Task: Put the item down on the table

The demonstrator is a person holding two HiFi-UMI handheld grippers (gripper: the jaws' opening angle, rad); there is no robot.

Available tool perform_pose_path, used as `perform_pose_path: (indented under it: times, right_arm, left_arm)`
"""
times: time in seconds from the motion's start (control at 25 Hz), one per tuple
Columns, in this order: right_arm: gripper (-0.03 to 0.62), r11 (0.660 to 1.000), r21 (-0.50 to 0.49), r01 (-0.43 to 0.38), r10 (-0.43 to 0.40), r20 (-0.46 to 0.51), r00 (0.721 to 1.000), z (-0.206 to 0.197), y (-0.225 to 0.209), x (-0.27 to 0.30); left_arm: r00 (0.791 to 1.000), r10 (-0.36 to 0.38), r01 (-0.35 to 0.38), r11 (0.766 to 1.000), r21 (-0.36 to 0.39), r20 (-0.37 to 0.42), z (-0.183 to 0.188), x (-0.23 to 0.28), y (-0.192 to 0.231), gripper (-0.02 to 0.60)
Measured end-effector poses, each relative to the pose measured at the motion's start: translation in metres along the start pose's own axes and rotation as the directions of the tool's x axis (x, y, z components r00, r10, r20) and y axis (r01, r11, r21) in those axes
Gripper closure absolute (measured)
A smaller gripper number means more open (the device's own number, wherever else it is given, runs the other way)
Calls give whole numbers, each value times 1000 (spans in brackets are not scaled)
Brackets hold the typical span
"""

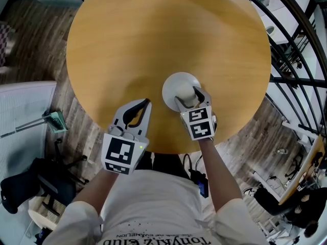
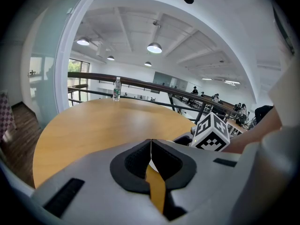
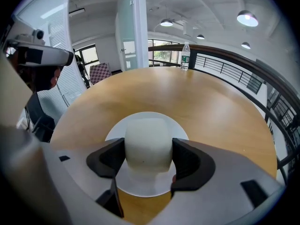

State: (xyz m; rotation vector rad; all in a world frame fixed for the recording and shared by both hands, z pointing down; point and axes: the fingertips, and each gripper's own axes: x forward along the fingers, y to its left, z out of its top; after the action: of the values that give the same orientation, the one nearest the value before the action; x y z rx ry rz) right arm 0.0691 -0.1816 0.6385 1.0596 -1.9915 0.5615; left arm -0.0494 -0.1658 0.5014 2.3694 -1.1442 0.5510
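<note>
- The right hand-held gripper point(image 3: 146, 157) is closed on a cream-white, round-edged item point(image 3: 146, 142); one dark jaw pad presses each side of it.
- The item sits directly over a white round plate point(image 3: 149, 184), near the plate's centre. Whether its base touches the plate cannot be determined.
- The plate lies on the round wooden tabletop point(image 1: 127, 45), toward the edge nearest the person.
- The left hand-held gripper point(image 2: 151, 146) is closed and empty: its jaws meet along a thin seam with nothing between them.
- In the head view, the left hand-held gripper is positioned over the near edge of the tabletop, beside the plate and clear of it.
- The marker cube point(image 2: 212, 132) of the right hand-held gripper appears in the left gripper view, just to the right.
- A water bottle point(image 3: 185, 56) stands upright at the far rim of the tabletop, in front of a dark railing point(image 3: 243, 64).
</note>
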Motion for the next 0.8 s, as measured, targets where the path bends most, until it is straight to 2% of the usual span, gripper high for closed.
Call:
perform_pose_path:
  times: [0.2, 0.8]
  right_arm:
    - [284, 1000, -16, -10, 10, -29, 1000, 4, 0, 7]
    - [284, 996, -87, -36, 23, -155, 988, -1, 5, 17]
  left_arm:
    - [1000, 13, -13, 1000, 17, -8, -1, 2, 3, 558]
    - [1000, 28, -28, 1000, -8, 3, -1, -1, 8, 558]
